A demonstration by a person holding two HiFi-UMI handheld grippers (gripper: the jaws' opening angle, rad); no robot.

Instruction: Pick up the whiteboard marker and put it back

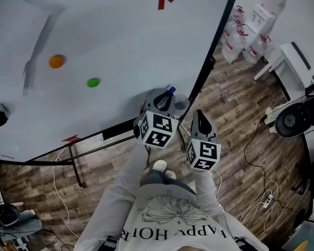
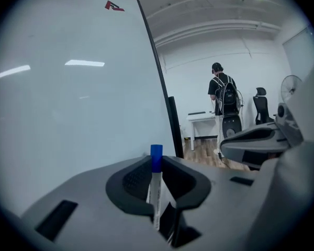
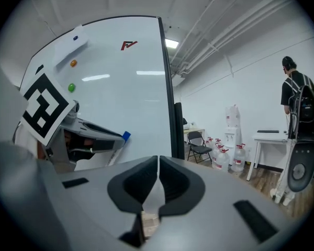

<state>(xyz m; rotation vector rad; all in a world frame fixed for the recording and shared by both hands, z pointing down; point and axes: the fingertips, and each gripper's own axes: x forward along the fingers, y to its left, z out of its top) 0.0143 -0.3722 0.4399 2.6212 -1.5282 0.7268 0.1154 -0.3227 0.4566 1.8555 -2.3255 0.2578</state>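
Note:
A whiteboard marker (image 2: 156,190) with a white body and a blue cap stands upright between the jaws of my left gripper (image 2: 156,166), which is shut on it. In the head view the left gripper (image 1: 165,99) is raised near the lower right edge of the whiteboard (image 1: 120,30), with the marker's blue cap (image 1: 169,92) sticking out ahead of it. My right gripper (image 1: 198,115) hangs just to the right, apart from the board, shut with nothing in it. The right gripper view shows its jaws (image 3: 158,163) closed together and the marker (image 3: 120,143) in the left gripper beside the board.
An orange magnet (image 1: 56,61) and a green magnet (image 1: 93,82) stick to the whiteboard. Water jugs (image 1: 246,41) stand on the wooden floor behind the board's edge. A person with a backpack (image 2: 224,95) stands by a white table. Cables (image 1: 261,192) lie on the floor.

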